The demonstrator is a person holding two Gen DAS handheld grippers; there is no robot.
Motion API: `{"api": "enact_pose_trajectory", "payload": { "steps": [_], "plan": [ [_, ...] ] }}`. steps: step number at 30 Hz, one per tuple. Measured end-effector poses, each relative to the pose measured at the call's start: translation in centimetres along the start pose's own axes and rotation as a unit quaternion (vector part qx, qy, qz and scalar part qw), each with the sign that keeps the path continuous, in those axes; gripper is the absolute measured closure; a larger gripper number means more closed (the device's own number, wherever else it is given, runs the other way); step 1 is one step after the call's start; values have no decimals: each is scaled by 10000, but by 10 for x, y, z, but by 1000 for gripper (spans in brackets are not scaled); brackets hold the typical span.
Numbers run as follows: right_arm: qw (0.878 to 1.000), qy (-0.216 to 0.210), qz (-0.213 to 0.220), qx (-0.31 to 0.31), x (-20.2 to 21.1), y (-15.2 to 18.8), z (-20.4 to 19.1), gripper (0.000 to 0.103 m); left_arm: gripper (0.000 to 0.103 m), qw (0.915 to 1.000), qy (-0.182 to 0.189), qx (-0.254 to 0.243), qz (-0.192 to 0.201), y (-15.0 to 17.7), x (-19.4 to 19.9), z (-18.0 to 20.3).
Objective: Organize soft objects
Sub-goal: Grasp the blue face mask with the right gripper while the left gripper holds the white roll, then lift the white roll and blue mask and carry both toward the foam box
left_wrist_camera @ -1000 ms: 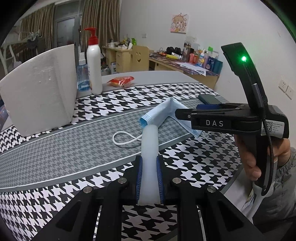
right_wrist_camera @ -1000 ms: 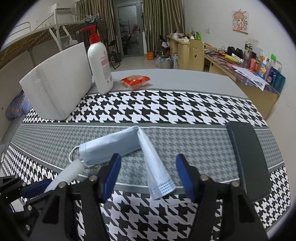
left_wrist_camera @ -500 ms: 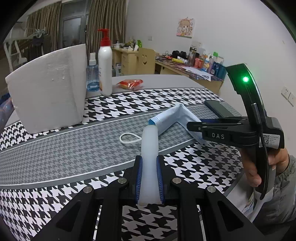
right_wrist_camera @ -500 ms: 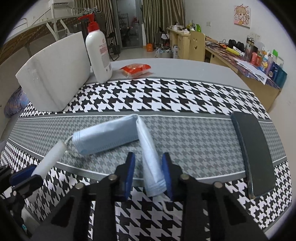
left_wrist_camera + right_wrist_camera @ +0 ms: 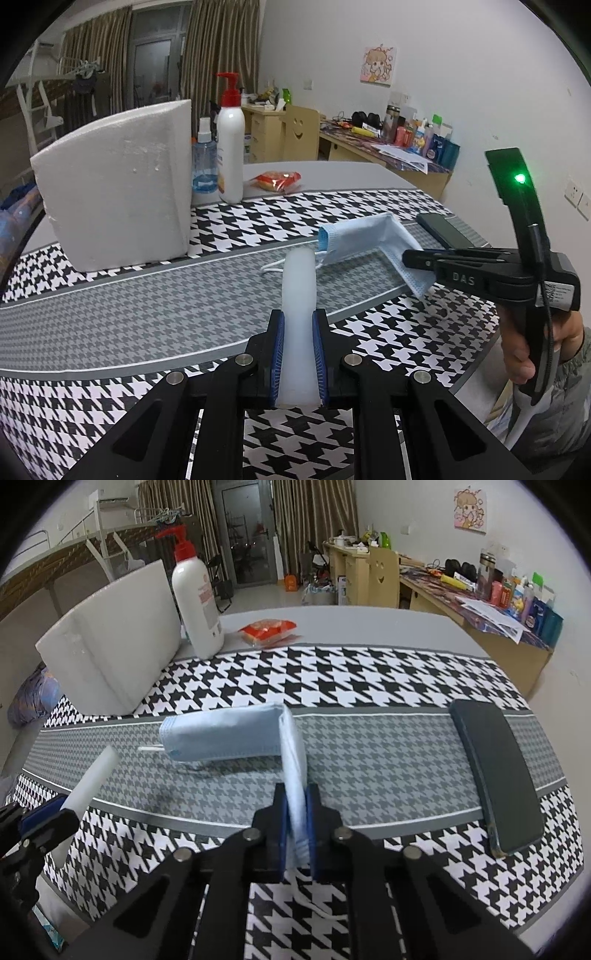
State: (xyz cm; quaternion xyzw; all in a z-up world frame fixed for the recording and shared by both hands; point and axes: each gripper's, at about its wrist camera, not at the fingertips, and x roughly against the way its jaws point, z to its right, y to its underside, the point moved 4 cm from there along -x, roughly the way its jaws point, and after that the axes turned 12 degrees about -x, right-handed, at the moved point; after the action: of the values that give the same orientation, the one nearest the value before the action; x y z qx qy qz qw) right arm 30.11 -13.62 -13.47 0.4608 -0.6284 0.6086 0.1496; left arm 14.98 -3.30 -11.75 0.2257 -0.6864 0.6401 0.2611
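The left gripper [image 5: 298,354] is closed tight on a white foam stick [image 5: 298,295], which points away over the grey band of the desk [image 5: 147,295]. The right gripper [image 5: 296,825] is clamped on one end of a folded blue face mask [image 5: 229,738]; the rest of the mask lies bent in an L on the grey band near the middle of the desk.

Only the left view shows the mask's white ear loop [image 5: 271,266] lying beside the stick's tip, and a small spray bottle [image 5: 204,166] behind the foam block [image 5: 118,184]. The right view shows the whole dark phone [image 5: 495,775] lying near the desk's right edge.

The foam block, a pump bottle [image 5: 195,602] and a red packet [image 5: 267,629] stand along the far side. The near left part of the desk is open.
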Motion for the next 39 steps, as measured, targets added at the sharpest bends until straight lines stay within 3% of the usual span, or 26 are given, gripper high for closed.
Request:
{"api": "enact_pose_trajectory", "payload": {
  "steps": [19, 39],
  "plan": [
    [9988, -55, 490, -81, 46, 4, -19, 91, 86, 9995, -168, -64, 247, -4, 28, -14],
    [9966, -120, 794, -159, 66, 5, -33, 91, 86, 9979, -266, -225, 545, -15, 49, -31]
  ]
}}
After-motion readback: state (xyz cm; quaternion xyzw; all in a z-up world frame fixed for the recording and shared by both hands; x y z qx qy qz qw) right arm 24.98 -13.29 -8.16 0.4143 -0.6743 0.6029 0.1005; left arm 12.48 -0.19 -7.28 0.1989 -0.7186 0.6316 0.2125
